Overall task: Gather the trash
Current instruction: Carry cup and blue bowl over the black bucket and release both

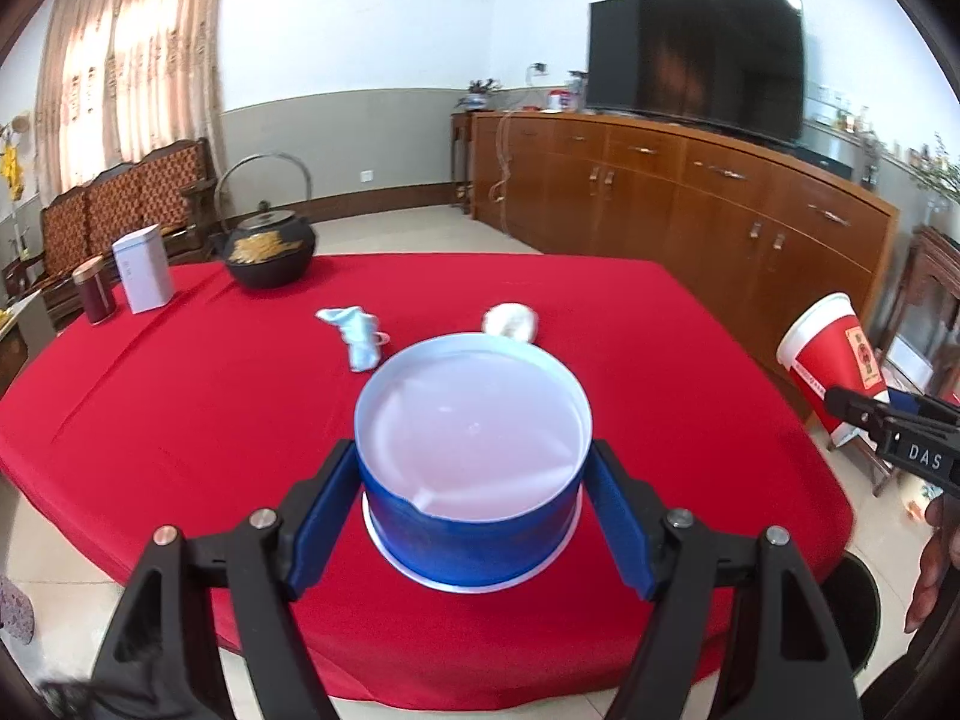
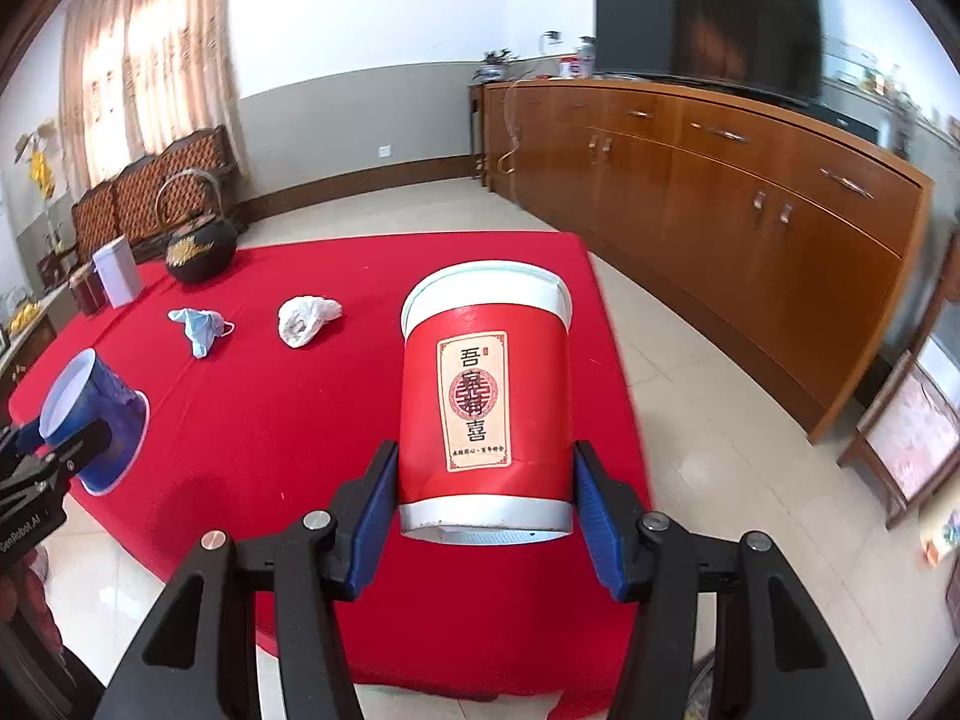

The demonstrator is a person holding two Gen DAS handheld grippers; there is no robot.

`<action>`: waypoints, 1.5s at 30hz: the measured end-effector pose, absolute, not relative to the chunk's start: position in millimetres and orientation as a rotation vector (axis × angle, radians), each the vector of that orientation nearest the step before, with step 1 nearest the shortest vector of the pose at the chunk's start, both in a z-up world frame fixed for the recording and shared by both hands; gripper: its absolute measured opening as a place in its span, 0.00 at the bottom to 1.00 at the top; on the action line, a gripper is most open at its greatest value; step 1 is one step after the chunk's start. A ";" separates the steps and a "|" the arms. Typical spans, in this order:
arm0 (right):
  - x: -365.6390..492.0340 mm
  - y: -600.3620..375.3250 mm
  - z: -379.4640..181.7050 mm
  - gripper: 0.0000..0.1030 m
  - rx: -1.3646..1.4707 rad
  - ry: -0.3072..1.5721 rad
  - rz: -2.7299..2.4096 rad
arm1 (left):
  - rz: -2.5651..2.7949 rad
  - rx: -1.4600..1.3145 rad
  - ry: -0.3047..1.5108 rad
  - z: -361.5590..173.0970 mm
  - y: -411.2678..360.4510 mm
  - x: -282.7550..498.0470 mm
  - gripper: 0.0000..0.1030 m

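Note:
My left gripper (image 1: 474, 498) is shut on a blue paper cup (image 1: 474, 516) with a white inside, held upside down, its mouth rim toward the red tablecloth (image 1: 180, 396). My right gripper (image 2: 485, 492) is shut on a red paper cup (image 2: 485, 402) with a Chinese label, held over the table's right edge. Each cup shows in the other view, blue cup (image 2: 96, 420), red cup (image 1: 831, 354). A crumpled light-blue face mask (image 1: 357, 330) (image 2: 198, 327) and a crumpled white tissue (image 1: 510, 319) (image 2: 306, 318) lie on the cloth beyond the cups.
A black teapot (image 1: 270, 252), a white box (image 1: 143, 269) and a dark red jar (image 1: 94, 290) stand at the table's far left. A long wooden sideboard (image 1: 690, 204) with a TV (image 1: 696, 60) runs along the right wall. Wooden chairs (image 1: 126, 204) stand behind the table.

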State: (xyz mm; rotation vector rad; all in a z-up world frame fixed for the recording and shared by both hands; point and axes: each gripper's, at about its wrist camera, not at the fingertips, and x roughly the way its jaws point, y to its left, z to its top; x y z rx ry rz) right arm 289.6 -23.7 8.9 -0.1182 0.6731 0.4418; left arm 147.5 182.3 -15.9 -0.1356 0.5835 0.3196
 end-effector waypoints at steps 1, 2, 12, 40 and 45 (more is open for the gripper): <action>284.6 -32.1 10.8 0.56 -0.110 0.668 0.430 | 0.309 -0.128 0.582 -15.2 176.8 146.5 0.74; 280.3 -39.6 12.4 0.56 -0.104 0.666 0.422 | 0.301 -0.125 0.581 -14.6 172.2 146.0 0.74; 250.8 -102.1 15.2 0.56 -0.065 0.656 0.325 | 0.200 -0.108 0.560 -9.9 123.9 148.1 0.74; 208.6 -243.4 -0.1 0.56 0.007 0.694 0.068 | -0.097 -0.017 0.577 -15.5 -9.8 172.1 0.74; 202.6 -270.5 -8.0 0.56 0.022 0.712 0.027 | -0.163 0.007 0.594 -21.0 -41.4 177.1 0.74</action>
